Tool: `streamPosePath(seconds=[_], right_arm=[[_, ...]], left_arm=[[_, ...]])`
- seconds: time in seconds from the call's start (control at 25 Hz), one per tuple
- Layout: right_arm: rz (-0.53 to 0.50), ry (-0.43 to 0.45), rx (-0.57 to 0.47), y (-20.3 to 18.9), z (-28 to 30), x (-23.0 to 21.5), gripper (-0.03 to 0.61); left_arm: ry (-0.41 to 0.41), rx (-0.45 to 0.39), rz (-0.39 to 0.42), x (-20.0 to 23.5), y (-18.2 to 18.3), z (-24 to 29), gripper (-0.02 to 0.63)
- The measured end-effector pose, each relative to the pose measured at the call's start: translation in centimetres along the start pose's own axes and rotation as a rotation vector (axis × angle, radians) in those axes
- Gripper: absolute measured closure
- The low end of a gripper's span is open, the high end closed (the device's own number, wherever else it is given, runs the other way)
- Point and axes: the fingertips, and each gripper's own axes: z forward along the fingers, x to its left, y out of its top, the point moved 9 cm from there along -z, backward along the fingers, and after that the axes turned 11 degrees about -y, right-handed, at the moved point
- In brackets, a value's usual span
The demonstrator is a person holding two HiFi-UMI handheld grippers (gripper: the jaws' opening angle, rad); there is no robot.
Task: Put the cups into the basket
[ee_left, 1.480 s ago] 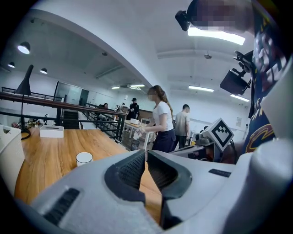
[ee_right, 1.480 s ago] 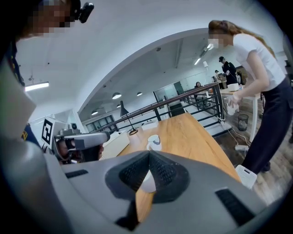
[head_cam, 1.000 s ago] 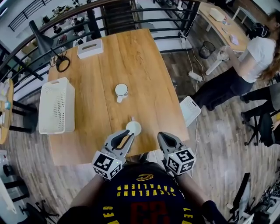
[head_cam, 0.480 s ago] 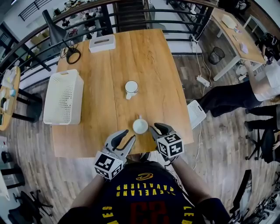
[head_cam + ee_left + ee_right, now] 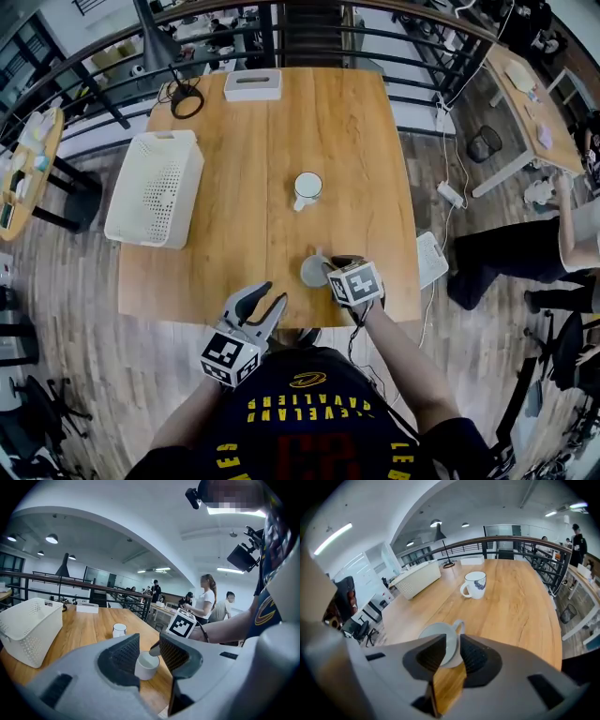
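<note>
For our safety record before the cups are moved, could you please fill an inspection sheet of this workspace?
Surface: wooden table, mostly bare.
Job's things: white basket empty at the left edge; far cup upright mid-table; near cup upright by the front edge.
Clutter: white box at the far edge.
Grippers: left gripper jaws just opening, empty, at the front edge; right gripper jaws just opening, near cup's rim between them, not clamped.
Cables: black cable coiled at the far left corner; power strip on the floor.
Surroundings: railing behind; person at right.
</note>
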Motion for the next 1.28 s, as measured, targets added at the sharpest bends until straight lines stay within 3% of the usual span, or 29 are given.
streamPosePath(seconds=[0.08, 0.16, 0.56, 0.88, 1.28], right_arm=[[-0.047, -0.025, 0.040, 0.0, 0.9, -0.1, 0.490], [-0.102, -0.046, 0.056, 0.2, 1.2, -0.2, 0.545], [-0.379, -0.030, 0.051, 2.2, 1.8, 0.6, 0.551], [-0.331, 0.013, 0.045, 1.7, 1.0, 0.9, 0.554], [-0.325, 0.053, -0.036, 4.6, -1.1, 1.5, 0.554]], left_arm=[[0.013, -0.007, -0.006, 0.1, -0.1, -0.4, 0.492], [0.024, -0.012, -0.011, 0.2, -0.2, -0.8, 0.491], [0.063, -0.027, -0.036, -0.1, -0.6, -2.1, 0.492], [0.085, -0.029, -0.063, 0.1, -1.1, -2.9, 0.492], [0.089, -0.017, -0.055, -0.1, -0.7, -3.0, 0.492]])
